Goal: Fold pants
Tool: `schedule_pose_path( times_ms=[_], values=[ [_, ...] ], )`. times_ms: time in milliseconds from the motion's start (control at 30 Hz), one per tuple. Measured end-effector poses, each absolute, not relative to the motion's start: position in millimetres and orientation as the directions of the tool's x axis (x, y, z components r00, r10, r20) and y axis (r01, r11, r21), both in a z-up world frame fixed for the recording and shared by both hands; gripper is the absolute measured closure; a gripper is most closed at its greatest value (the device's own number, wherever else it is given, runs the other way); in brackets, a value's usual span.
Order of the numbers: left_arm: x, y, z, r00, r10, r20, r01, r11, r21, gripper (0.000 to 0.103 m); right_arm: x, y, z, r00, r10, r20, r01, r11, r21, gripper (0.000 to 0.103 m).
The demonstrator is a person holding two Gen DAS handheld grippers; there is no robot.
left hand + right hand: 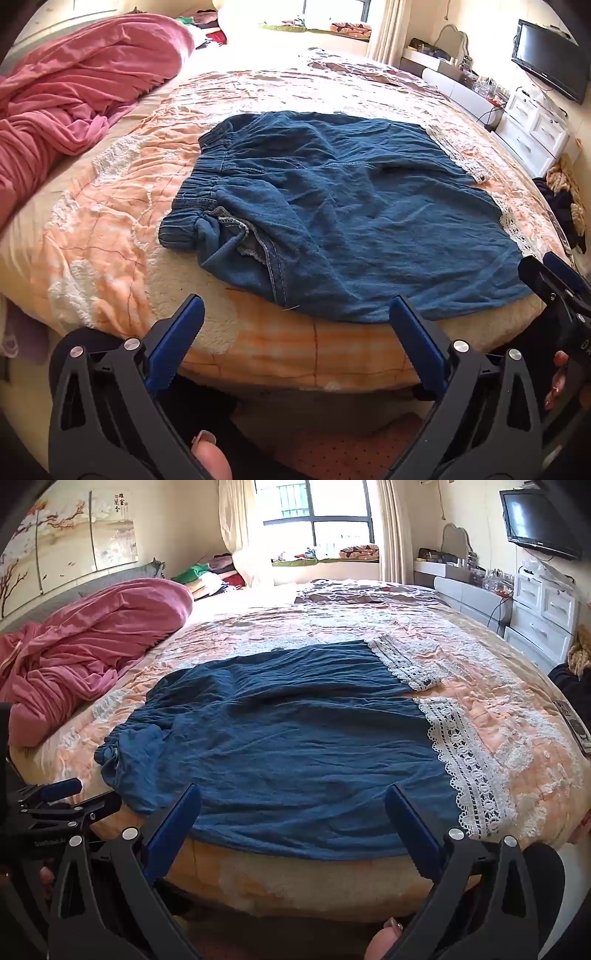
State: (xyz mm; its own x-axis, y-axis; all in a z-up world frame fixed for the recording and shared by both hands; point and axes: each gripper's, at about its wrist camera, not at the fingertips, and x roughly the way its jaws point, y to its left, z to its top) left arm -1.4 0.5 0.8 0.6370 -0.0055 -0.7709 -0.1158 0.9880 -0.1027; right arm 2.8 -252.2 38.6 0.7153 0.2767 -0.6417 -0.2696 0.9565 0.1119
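Covering most of the view, the bed (480, 716) carries the blue pants (295, 746) spread flat near its front edge, lace hems (469, 760) to the right, elastic waistband (199, 184) to the left. A pink blanket (92, 646) lies heaped at far left. Bare quilt stretches beyond the pants. Left gripper (295, 332) and right gripper (293, 812) hover at the edge, jaws spread wide, gripping nothing.

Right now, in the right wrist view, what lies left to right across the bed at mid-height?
pink blanket → blue pants → white lace hem → peach bedspread
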Motion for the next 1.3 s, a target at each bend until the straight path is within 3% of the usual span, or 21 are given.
schedule_pose_path(
  times_ms=[1300],
  values=[
    [-3,-5,10,0.646,0.003,-0.763,-0.098,0.992,-0.079,0.009,-4,-247,46,0.749,0.232,-0.621,-0.26,0.965,0.046,0.004]
  ],
)
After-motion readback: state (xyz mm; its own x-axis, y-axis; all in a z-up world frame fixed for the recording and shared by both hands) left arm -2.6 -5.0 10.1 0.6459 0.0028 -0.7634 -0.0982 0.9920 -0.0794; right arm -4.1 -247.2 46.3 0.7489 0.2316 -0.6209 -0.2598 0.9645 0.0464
